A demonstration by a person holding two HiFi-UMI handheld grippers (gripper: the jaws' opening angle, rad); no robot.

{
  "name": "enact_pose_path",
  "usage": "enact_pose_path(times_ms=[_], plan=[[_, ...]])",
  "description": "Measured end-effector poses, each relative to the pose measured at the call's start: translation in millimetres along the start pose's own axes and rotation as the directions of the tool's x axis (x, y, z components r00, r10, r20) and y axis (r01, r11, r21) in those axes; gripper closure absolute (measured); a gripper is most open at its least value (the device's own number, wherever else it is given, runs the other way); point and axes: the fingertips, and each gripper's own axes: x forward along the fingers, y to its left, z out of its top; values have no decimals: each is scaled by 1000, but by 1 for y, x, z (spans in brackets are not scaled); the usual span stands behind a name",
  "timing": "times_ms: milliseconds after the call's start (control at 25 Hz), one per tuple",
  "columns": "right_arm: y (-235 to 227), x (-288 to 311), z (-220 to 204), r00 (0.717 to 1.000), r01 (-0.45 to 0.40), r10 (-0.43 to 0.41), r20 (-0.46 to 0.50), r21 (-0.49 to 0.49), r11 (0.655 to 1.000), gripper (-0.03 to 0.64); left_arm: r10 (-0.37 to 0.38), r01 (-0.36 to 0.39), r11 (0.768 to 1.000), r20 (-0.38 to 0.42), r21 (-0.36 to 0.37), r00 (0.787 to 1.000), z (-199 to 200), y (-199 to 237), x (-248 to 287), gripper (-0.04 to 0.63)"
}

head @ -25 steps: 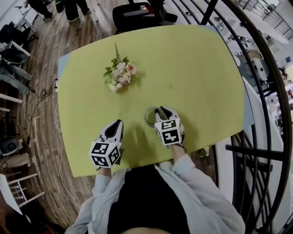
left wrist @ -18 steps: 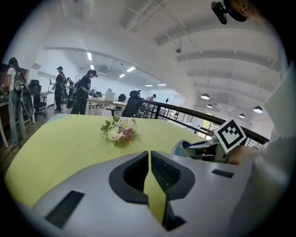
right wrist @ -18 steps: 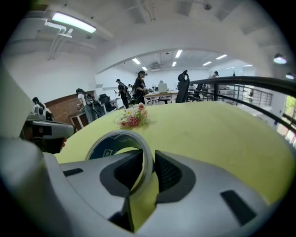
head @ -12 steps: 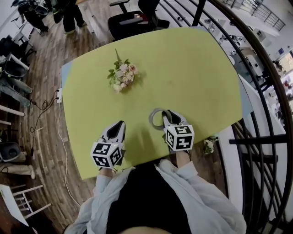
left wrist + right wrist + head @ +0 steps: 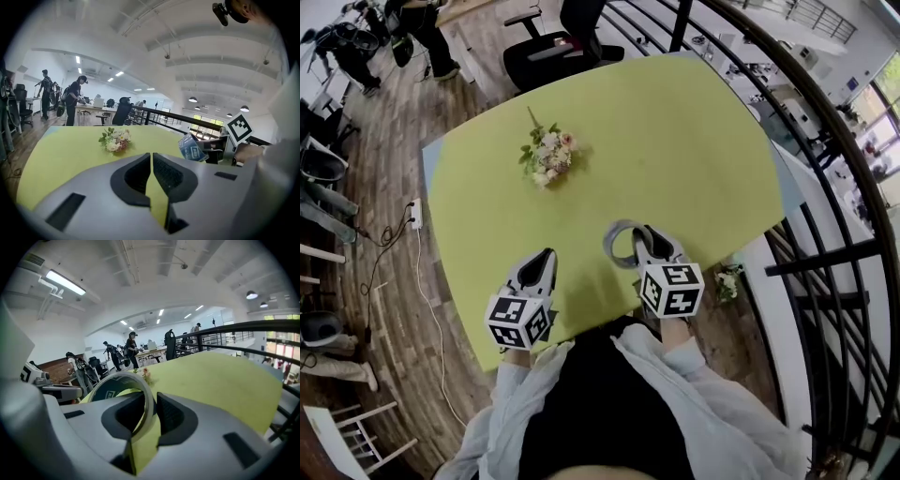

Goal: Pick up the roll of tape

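the right claw [image 5: 151,403] is clamped on the wall of the pale roll of tape [image 5: 140,383] with its dark printed inner face. one ribbed pad sits inside the ring and the other outside, so the gap between them is only as wide as the band is thick. most of the hoop stands out past the tips, leaning to the claw's left.

i'd judge the roll light and fairly stiff, a thin hoop on a card core. the wall is the sensible place to take it, since the full width across looks too wide for these jaws. the smooth outer face looks slippery, though, and with one narrow pinch the ring could swing or slide if the hand tips sharply.

from the left gripper view the roll seems to be clear of the top, near its front edge, though i can't be certain.

the left claw [image 5: 151,157] has its tips together with nothing between them. it hovers over the near edge, beside the right one but apart from the tape.

under both lies the yellow-green surface [image 5: 694,141]. a small bouquet of pink and white flowers [image 5: 547,155] rests well away towards the far left. a black metal railing [image 5: 825,253] curves past on the right.
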Motion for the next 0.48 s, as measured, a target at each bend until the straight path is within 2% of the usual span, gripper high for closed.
enact_pose_path(times_ms=[240, 480], plan=[[11, -27, 10, 998, 26, -27, 62, 7, 1000, 528, -37, 36, 999, 16, 30, 999, 7, -4, -17, 565], [15, -71, 27, 982, 49, -54, 179, 34, 998, 529, -55, 52, 997, 41, 60, 998, 13, -5, -38, 565]])
